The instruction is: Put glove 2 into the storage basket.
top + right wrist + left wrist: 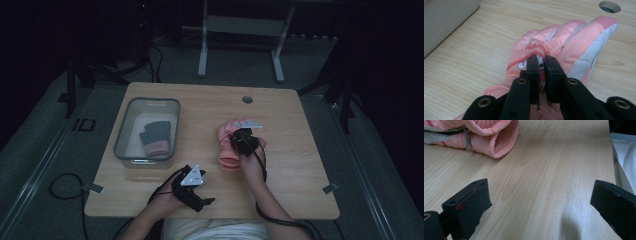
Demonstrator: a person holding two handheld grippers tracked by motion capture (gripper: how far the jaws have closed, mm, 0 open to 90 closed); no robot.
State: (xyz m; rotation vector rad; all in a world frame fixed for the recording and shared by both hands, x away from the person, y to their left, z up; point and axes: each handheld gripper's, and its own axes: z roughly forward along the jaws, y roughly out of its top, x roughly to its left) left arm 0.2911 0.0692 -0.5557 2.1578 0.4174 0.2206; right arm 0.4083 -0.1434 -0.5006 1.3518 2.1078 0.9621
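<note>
Pink padded glove (pixel 564 47) with white finger panels and red lettering, flat on the wooden surface (pixel 481 45), right hand-held gripper (pixel 541 65) pinching its back, left hand-held gripper (pixel 541 202) spread wide over bare wood.

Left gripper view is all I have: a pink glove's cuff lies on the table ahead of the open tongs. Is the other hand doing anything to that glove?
Observer: Yes. The right tongs are shut on the back of the pink glove, pinching the fabric just below its fingers.
Operator: Is anything else on the table?
Observer: A clear bin stands toward the table's left side, apart from the pink glove.
Operator: Is anything in it?
Observer: One dark grey glove with a pink cuff lies inside.
</note>
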